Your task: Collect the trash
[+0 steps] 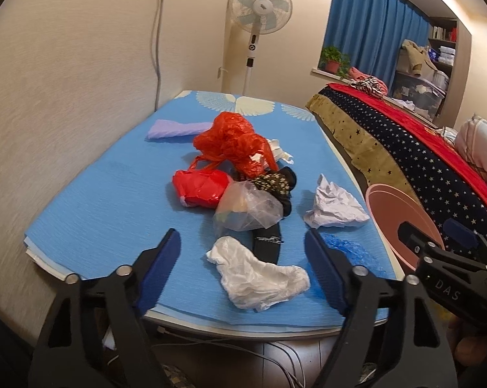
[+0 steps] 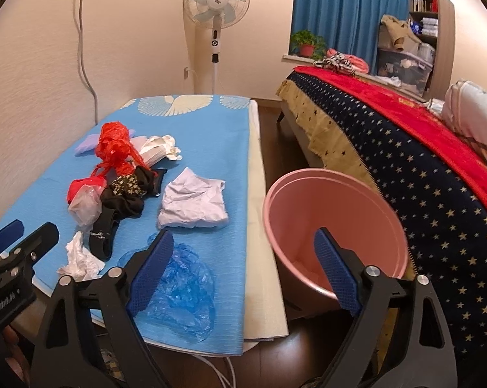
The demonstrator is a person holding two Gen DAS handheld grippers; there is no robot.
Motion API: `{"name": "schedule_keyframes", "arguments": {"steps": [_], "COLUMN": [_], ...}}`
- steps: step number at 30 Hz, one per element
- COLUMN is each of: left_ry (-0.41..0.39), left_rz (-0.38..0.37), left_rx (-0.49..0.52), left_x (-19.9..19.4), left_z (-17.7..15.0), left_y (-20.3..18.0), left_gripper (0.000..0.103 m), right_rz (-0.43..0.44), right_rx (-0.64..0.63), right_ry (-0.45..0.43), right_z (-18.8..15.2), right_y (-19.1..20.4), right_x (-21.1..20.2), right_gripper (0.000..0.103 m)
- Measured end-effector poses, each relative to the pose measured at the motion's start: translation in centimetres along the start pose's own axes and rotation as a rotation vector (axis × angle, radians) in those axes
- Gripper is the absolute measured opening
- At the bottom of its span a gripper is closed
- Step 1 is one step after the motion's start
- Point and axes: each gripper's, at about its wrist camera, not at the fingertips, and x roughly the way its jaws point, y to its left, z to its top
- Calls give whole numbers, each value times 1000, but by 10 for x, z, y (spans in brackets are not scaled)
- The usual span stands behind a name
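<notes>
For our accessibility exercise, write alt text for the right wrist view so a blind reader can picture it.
An open two-finger right gripper holds nothing, hanging over the near edge of a blue-covered table littered with a crumpled blue plastic bag, crumpled white paper and red plastic bags. An empty-looking round pink plastic bin stands between table and bed.

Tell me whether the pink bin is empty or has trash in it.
Nearly empty: the pink bin shows bare walls, with only something pale at the bottom.
</notes>
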Motion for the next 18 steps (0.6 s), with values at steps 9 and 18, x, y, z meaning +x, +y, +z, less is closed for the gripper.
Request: {"name": "schedule_keyframes", "arguments": {"steps": [9,18], "left_ry": [-11,-13], "left_rz": [17,30], "left_rx": [-18,-29], "left_x": [5,12], "left_z": [4,7], "left_y": [5,8], "left_gripper": [70,70], "right_rz": [62,68], "right_rx": [-55,-114], "right_ry": [62,164], "right_z": [-17,-35], "right_y": [18,33], "right_x": [18,49], "right_gripper": [85,81]}}
